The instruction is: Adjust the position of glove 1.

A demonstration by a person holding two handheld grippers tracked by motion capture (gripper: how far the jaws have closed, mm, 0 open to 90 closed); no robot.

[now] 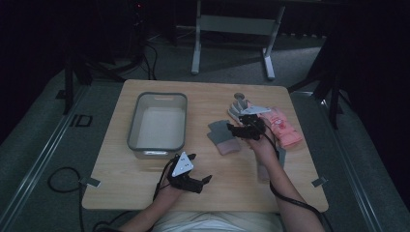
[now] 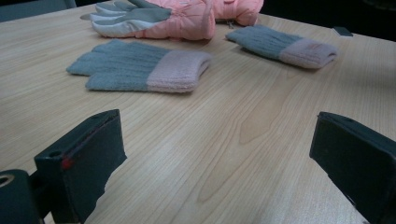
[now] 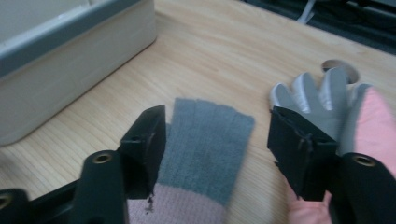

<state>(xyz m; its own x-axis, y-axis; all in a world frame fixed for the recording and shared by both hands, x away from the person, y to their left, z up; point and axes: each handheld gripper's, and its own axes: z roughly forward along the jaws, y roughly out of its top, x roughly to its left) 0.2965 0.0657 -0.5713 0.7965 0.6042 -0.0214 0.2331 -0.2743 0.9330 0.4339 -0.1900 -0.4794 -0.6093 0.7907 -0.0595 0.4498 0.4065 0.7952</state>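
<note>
A grey knit glove with a pink cuff lies flat in the middle of the wooden table. My right gripper hangs just over it, jaws apart on either side of its finger end, pads not pressing on it. Its twin, a second knit glove, lies partly under my right forearm. Pink ski gloves with grey and white fingers lie to the right. My left gripper stands open over bare wood near the front edge.
A grey-rimmed plastic bin with nothing in it stands left of the gloves. A round cable hole sits in the tabletop beyond the ski gloves. Table legs and cables are on the dark floor beyond.
</note>
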